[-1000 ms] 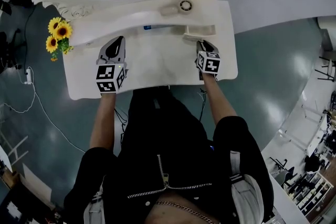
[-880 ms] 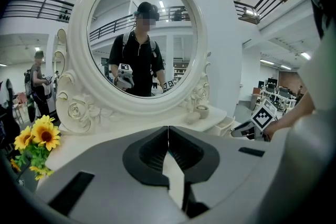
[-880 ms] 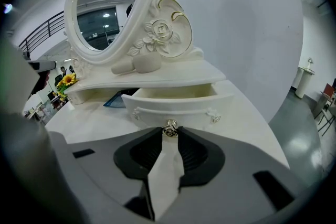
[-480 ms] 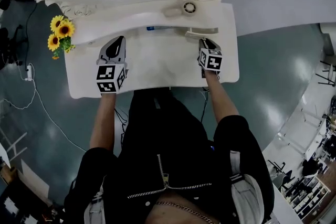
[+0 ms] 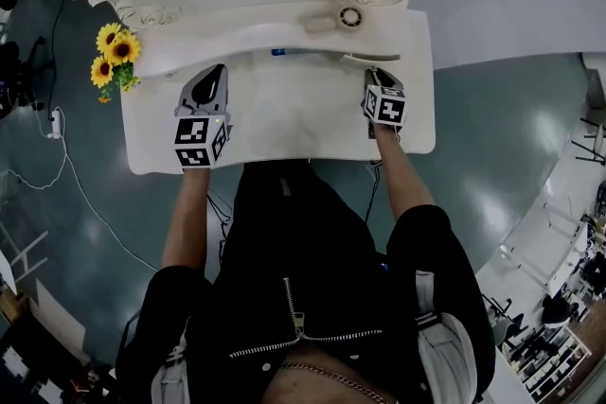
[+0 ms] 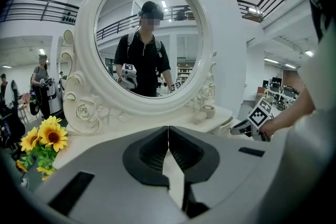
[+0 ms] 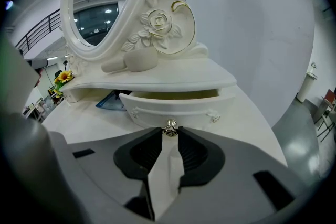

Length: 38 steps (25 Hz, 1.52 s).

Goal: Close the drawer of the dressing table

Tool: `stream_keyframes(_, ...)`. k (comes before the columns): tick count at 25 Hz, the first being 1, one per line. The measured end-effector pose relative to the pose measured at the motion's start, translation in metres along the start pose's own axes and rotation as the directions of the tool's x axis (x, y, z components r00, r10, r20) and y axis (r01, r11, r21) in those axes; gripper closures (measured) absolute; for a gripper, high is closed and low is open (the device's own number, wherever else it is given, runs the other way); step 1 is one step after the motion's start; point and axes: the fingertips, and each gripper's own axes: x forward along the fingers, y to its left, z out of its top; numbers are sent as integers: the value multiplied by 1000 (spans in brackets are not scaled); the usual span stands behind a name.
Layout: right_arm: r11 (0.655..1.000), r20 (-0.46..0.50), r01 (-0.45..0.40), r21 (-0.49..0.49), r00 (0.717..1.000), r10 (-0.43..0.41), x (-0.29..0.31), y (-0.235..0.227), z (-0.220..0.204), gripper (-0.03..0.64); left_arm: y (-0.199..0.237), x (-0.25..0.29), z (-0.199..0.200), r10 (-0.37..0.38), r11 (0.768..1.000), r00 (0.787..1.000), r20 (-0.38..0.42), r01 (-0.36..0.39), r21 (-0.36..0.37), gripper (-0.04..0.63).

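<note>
The white dressing table (image 5: 284,123) carries a small drawer (image 7: 173,102) under its raised shelf at the right, standing a little way out. Its metal knob (image 7: 169,129) sits between the tips of my right gripper (image 7: 169,132), which is shut on it. In the head view the right gripper (image 5: 376,76) points at the drawer front (image 5: 365,59). My left gripper (image 5: 213,76) hovers over the table's left half, jaws shut and holding nothing; its tips (image 6: 168,131) meet in front of the oval mirror (image 6: 144,39).
Sunflowers (image 5: 114,57) stand at the table's left end. A blue item (image 7: 109,102) lies under the shelf beside the drawer. A small round jar (image 5: 351,16) and a pale lying piece (image 7: 136,60) rest on the shelf by the mirror's rose carving.
My right gripper has moved a little toward the mirror with the knob, and the drawer sticks out less than before. The left gripper has stayed put.
</note>
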Motion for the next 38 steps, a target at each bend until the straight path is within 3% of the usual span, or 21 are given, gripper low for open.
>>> stream_keyframes(38, 999, 40, 40, 18, 998, -41, 16, -3, 30, 497, 12, -6, -5, 30, 999, 1000, -2, -30, -14, 574)
